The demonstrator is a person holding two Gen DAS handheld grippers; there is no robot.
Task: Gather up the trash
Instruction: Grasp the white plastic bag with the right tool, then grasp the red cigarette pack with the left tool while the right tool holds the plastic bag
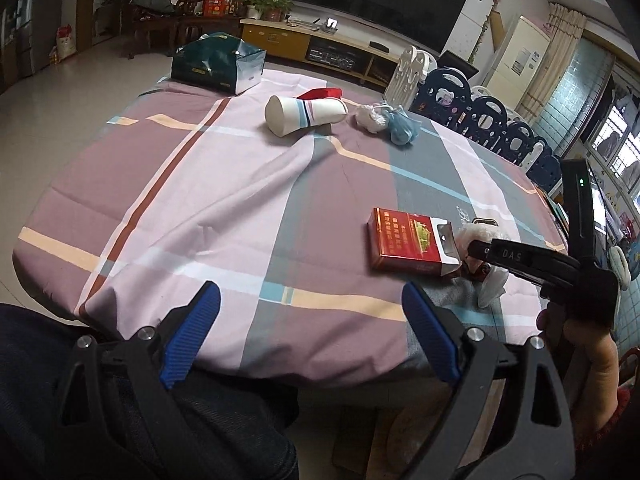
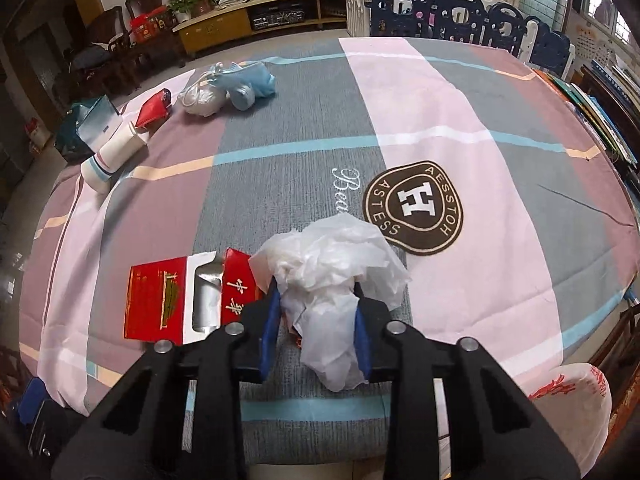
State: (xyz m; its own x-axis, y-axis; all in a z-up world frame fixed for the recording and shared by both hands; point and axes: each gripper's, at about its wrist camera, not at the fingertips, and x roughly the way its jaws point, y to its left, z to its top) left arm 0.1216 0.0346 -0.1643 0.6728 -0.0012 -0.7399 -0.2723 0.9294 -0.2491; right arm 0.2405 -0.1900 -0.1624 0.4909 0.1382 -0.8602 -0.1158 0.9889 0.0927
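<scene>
My right gripper (image 2: 316, 292) is shut on a crumpled white plastic wrapper (image 2: 332, 264) near the table's front edge; the wrapper also shows in the left wrist view (image 1: 480, 236) with the right gripper (image 1: 476, 254) on it. An open red cigarette pack (image 2: 168, 300) (image 1: 404, 240) lies just left of the wrapper. My left gripper (image 1: 312, 304) is open and empty at the table's near edge. Farther off lie a tipped white paper cup (image 1: 300, 114) (image 2: 112, 156), a red wrapper (image 1: 322, 93) (image 2: 154, 108), and a white and blue wad of masks (image 1: 388, 120) (image 2: 228, 88).
The table (image 1: 180, 200) is covered by a pink, grey and mauve plaid cloth. A dark green bag (image 1: 218, 62) stands at its far edge. A white plastic bag (image 2: 572, 408) hangs off the near right edge. Playpen panels (image 2: 460, 12) stand beyond the table.
</scene>
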